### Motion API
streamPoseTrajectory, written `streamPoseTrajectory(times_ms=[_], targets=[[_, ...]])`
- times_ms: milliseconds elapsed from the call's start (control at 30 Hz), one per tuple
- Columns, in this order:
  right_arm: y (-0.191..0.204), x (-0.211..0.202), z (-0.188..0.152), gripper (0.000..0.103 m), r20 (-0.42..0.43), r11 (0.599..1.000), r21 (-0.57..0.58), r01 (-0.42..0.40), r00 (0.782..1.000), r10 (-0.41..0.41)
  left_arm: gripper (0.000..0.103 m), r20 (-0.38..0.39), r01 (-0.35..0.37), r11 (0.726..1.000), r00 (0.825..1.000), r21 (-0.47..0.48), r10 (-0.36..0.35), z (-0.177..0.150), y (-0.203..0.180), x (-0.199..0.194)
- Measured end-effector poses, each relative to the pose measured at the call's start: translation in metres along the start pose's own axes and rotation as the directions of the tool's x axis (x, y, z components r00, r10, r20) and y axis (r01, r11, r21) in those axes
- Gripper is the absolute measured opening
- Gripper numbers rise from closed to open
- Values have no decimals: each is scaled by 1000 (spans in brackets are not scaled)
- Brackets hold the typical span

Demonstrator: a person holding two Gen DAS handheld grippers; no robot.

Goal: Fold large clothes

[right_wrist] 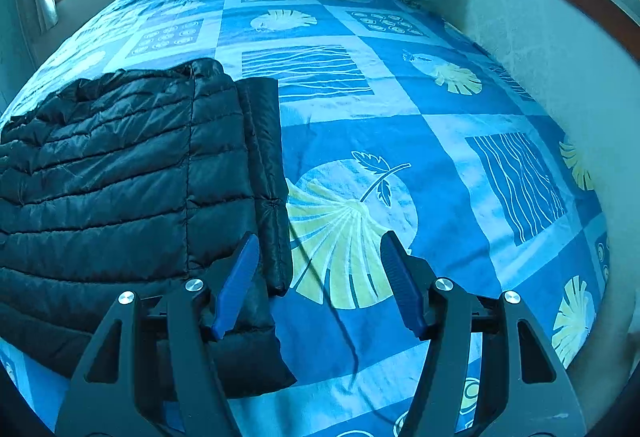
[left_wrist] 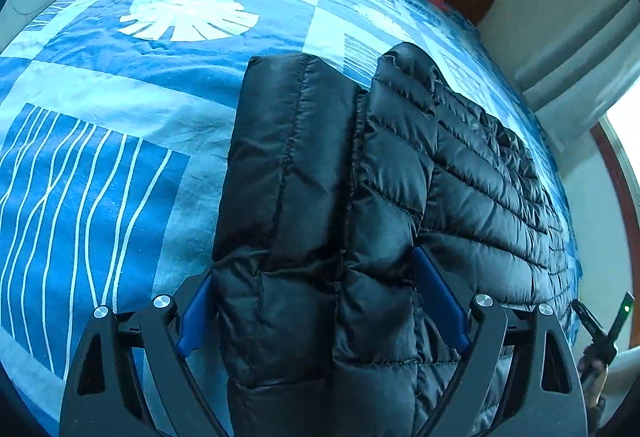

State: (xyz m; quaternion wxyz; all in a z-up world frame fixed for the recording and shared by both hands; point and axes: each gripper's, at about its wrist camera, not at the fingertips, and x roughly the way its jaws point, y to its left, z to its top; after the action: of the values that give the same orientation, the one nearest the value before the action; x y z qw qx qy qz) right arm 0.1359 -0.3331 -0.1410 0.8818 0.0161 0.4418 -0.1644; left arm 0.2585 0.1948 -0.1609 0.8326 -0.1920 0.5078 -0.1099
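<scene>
On blue bedspread [right_wrist: 400, 109], black puffer jacket [right_wrist: 120, 177], no legible writing

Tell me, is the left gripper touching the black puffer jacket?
Touching. The left wrist view shows both blue pads pressed into the jacket's folded edge.

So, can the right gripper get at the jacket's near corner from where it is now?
Probably yes. The right gripper stands open over the bedspread, with the black puffer jacket right at its left pad. Nothing lies between them; a short shift toward the jacket should bring the edge between the jaws.
</scene>
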Motion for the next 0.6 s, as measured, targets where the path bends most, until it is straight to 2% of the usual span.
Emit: streamPoseTrajectory(times_ms=[167, 300, 400, 600], targets=[[12, -4, -2, 63, -1, 999, -27, -31, 1000, 31, 89, -26, -33, 999, 999, 23, 34, 3, -4, 6], [25, 4, -8, 63, -31, 997, -41, -64, 998, 63, 85, -28, -40, 998, 999, 37, 41, 3, -5, 9], [36, 11, -14, 63, -66, 994, -56, -93, 994, 90, 67, -25, -18, 999, 999, 43, 20, 1, -8, 8], [42, 22, -22, 64, -81, 994, -43, -103, 992, 100, 39, -25, 14, 999, 1000, 49, -12, -1, -17, 8]])
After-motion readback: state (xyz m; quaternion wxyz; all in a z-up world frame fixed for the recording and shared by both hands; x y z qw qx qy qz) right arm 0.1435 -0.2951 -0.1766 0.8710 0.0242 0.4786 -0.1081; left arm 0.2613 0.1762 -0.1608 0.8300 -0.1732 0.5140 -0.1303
